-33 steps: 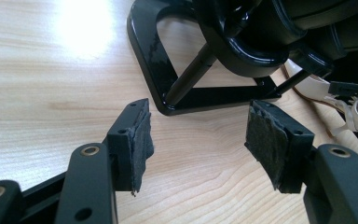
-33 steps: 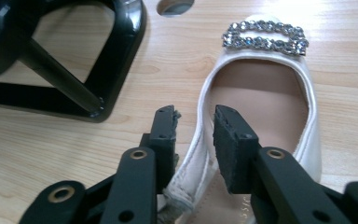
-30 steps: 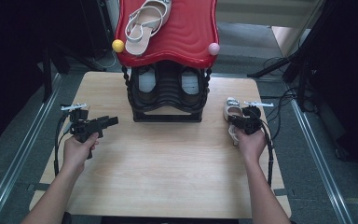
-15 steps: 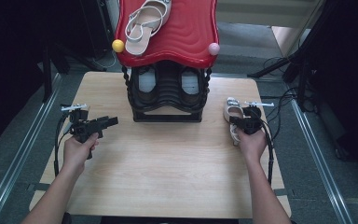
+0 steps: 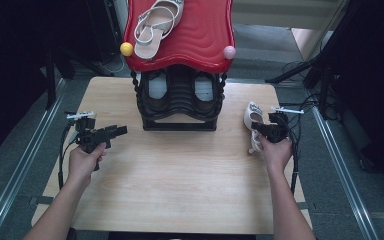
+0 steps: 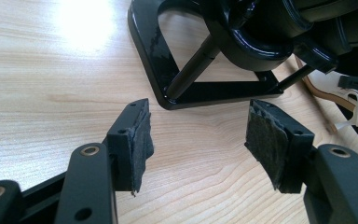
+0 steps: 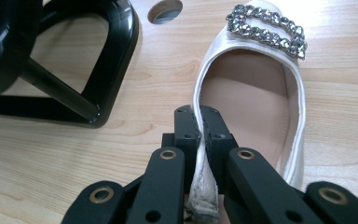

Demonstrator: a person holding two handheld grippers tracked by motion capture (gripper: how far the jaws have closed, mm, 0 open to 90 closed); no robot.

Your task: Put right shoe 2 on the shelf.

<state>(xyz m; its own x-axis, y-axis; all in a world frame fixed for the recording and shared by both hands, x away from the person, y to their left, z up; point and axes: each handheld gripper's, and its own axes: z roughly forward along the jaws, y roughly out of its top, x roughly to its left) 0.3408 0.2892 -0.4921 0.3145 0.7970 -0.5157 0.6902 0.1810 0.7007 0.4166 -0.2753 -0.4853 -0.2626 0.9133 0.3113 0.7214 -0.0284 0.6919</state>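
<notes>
white shoes: 2, one on table [image 5: 252, 116], one on red shelf top [image 5: 156, 22] | dark shoes in rack: 2 [image 5: 156, 90] | shoe rack: 1 [image 5: 180, 107] | knob balls: 2, yellow [image 5: 126, 49] and pink [image 5: 229, 52] | grippers: 2, left gripper [image 5: 120, 130], right gripper [image 5: 256, 127] | table: 1 [image 5: 180, 180]

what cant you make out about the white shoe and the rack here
- White shoe, right gripper view: heel cut off by the bottom edge, behind the right gripper.
- Same shoe, high view: the hand covers its rear.
- Rack, high view: red top shelf hides the lower pair's toes.
</notes>
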